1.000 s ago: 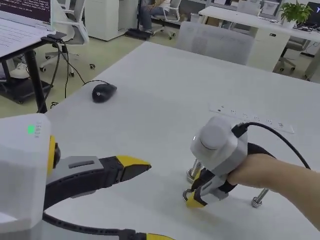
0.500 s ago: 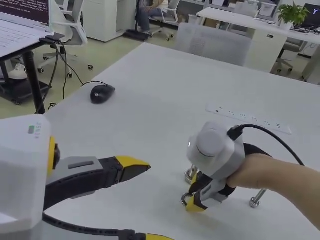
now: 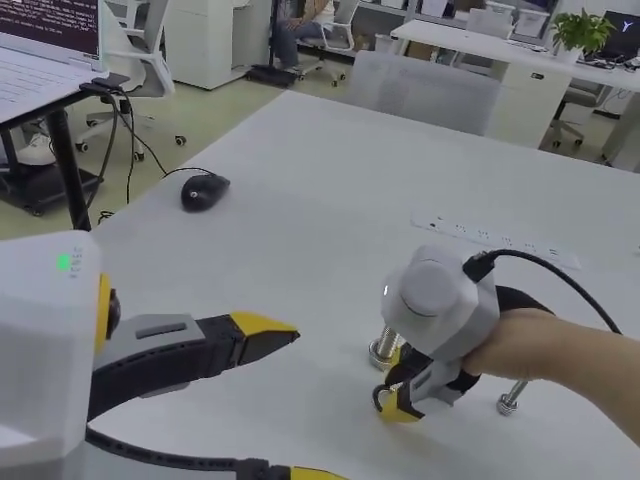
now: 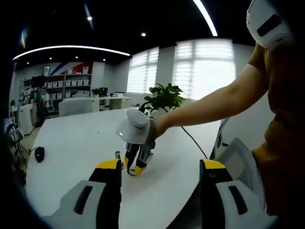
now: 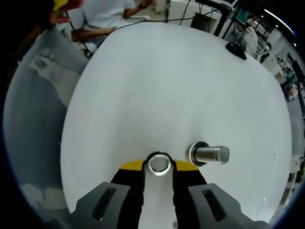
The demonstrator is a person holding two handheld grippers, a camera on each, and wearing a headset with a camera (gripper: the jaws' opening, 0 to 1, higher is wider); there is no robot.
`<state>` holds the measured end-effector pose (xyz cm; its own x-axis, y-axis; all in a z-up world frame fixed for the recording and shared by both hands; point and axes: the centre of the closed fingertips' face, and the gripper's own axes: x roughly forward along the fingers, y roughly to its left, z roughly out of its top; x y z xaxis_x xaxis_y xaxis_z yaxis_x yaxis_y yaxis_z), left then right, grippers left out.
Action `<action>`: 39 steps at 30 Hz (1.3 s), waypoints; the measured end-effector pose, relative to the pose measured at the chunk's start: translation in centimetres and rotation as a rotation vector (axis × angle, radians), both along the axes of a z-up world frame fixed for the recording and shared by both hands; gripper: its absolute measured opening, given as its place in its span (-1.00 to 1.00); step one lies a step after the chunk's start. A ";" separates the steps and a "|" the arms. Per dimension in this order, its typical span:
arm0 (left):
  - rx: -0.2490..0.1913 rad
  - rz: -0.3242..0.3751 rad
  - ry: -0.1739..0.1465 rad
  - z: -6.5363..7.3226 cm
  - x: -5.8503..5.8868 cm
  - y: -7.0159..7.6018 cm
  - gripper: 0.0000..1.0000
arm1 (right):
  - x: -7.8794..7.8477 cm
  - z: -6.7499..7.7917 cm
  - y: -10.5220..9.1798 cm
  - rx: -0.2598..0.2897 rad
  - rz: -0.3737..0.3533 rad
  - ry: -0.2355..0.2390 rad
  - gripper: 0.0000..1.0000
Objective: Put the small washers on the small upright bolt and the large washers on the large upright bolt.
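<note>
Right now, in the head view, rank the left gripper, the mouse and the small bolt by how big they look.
1. left gripper, though it is nearest the camera, which inflates it.
2. mouse.
3. small bolt.

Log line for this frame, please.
right gripper: shut on washer | washer beside bolt, not on it | left gripper: open, apart from bolt

White table (image 3: pixel 320 200) bearing a black mouse (image 3: pixel 205 189) and a white power strip (image 3: pixel 497 241); grey chair (image 3: pixel 425 88) at far edge; laptop (image 3: pixel 35 70) left; potted plant (image 3: pixel 585 25) beyond.
</note>
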<state>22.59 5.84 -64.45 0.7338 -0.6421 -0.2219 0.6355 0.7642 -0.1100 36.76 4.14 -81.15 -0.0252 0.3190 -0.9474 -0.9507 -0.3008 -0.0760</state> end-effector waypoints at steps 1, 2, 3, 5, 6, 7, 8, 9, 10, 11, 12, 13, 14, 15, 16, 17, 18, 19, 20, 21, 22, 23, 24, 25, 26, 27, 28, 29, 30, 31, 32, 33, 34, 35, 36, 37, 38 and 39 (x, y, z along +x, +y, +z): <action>0.000 -0.002 0.000 0.0 0.0 -0.1 0.32 | 0.2 0.4 -0.1 0.008 -0.009 0.000 -0.57; 0.000 -0.003 -0.001 0.0 0.0 -0.1 0.32 | 0.3 0.7 -0.1 0.014 -0.013 0.000 -0.57; 0.000 -0.004 -0.002 0.0 0.0 -0.1 0.32 | 0.6 1.1 -0.3 0.018 -0.017 -0.011 -0.57; 0.001 -0.007 -0.003 0.1 0.0 -0.2 0.32 | 1.0 1.6 -0.6 0.018 -0.018 -0.018 -0.57; 0.002 -0.009 -0.004 0.2 0.0 -0.2 0.32 | 1.2 1.9 -0.7 0.020 -0.020 -0.026 -0.57; 0.003 -0.011 -0.004 0.2 0.0 -0.3 0.32 | 1.6 2.3 -0.9 0.023 -0.025 -0.033 -0.57; 0.004 -0.013 -0.003 0.2 0.1 -0.3 0.32 | 1.7 2.6 -1.0 0.025 -0.027 -0.038 -0.57; 0.005 -0.015 -0.001 0.1 0.1 -0.3 0.32 | 2.0 3.1 -1.1 0.028 -0.031 -0.041 -0.57; 0.007 -0.015 0.001 0.1 0.1 -0.4 0.32 | 2.1 3.4 -1.1 0.031 -0.032 -0.047 -0.57; 0.007 -0.015 0.001 0.0 0.2 -0.4 0.32 | 2.2 3.7 -1.1 0.033 -0.032 -0.054 -0.57; 0.006 -0.016 0.001 0.0 0.2 -0.4 0.32 | 2.5 4.1 -1.1 0.035 -0.028 -0.065 -0.57; 0.006 -0.017 0.002 0.1 0.2 -0.4 0.32 | 2.6 4.4 -1.0 0.038 -0.030 -0.071 -0.57; 0.008 -0.021 0.001 0.1 0.2 -0.4 0.32 | 2.9 4.9 -0.9 0.041 -0.033 -0.076 -0.57; 0.007 -0.022 0.000 0.1 0.2 -0.4 0.32 | 3.1 5.2 -0.8 0.044 -0.032 -0.080 -0.57; 0.007 -0.022 -0.001 0.2 0.2 -0.4 0.32 | 3.2 5.5 -0.6 0.048 -0.031 -0.086 -0.57; 0.009 -0.023 -0.002 0.2 0.2 -0.4 0.32 | 3.5 5.9 -0.3 0.053 -0.026 -0.096 -0.57; 0.008 -0.023 -0.002 0.2 0.3 -0.4 0.32 | 3.7 6.3 0.0 0.056 -0.019 -0.108 -0.57; 0.008 -0.022 -0.002 0.2 0.3 -0.4 0.32 | 3.9 6.5 0.3 0.058 -0.016 -0.114 -0.57; 0.009 -0.023 -0.003 0.2 0.3 -0.3 0.32 | 4.1 6.7 0.5 0.059 -0.015 -0.116 -0.57; 0.008 -0.023 -0.003 0.3 0.4 -0.3 0.32 | 4.2 6.9 0.9 0.060 -0.013 -0.118 -0.57; 0.007 -0.023 -0.003 0.3 0.3 -0.3 0.32 | 4.3 6.9 1.1 0.062 -0.008 -0.122 -0.57; 0.008 -0.024 -0.003 0.3 0.3 -0.3 0.32 | 4.4 6.9 1.4 0.057 0.001 -0.129 -0.57; 0.007 -0.024 -0.003 0.3 0.4 -0.3 0.32 | 4.5 6.9 1.6 0.052 0.008 -0.133 -0.57; 0.006 -0.024 -0.002 0.3 0.4 -0.3 0.32 | 4.6 6.8 1.8 0.049 0.014 -0.133 -0.56; 0.006 -0.024 -0.003 0.3 0.4 -0.3 0.32 | 4.6 6.8 2.0 0.048 0.019 -0.133 -0.56; 0.005 -0.024 -0.002 0.3 0.4 -0.3 0.32 | 4.6 6.8 2.2 0.046 0.023 -0.132 -0.56; 0.004 -0.023 -0.001 0.2 0.4 -0.2 0.32 | 4.6 6.8 2.4 0.045 0.028 -0.130 -0.56; 0.003 -0.022 -0.001 0.2 0.4 -0.2 0.32 | 4.7 6.6 2.7 0.042 0.036 -0.128 -0.56; 0.002 -0.021 0.000 0.2 0.4 -0.2 0.32 | 4.7 6.5 2.8 0.038 0.040 -0.127 -0.56; 0.002 -0.020 0.001 0.2 0.5 -0.2 0.32 | 4.8 6.4 3.0 0.033 0.044 -0.125 -0.56; 0.002 -0.020 0.001 0.2 0.5 -0.1 0.32 | 4.8 6.1 3.0 0.021 0.048 -0.122 -0.56; 0.001 -0.019 0.000 0.2 0.5 -0.1 0.32 | 4.9 6.0 3.1 0.014 0.054 -0.124 -0.56; -0.001 -0.017 -0.002 0.3 0.6 -0.1 0.32 | 4.9 5.8 3.2 0.008 0.061 -0.125 -0.56; -0.002 -0.016 -0.002 0.3 0.6 0.0 0.32 | 4.9 5.6 3.2 0.002 0.063 -0.123 -0.56; -0.004 -0.014 -0.001 0.3 0.6 0.0 0.32 | 4.9 5.5 3.3 -0.004 0.064 -0.122 -0.56; -0.006 -0.014 -0.001 0.2 0.7 0.0 0.32 | 5.0 5.4 3.2 -0.007 0.065 -0.121 -0.56; -0.006 -0.013 0.000 0.2 0.7 0.0 0.32 | 5.0 5.3 3.2 -0.012 0.070 -0.121 -0.56; -0.007 -0.013 0.002 0.1 0.7 0.0 0.32 | 4.9 5.2 3.2 -0.017 0.071 -0.118 -0.56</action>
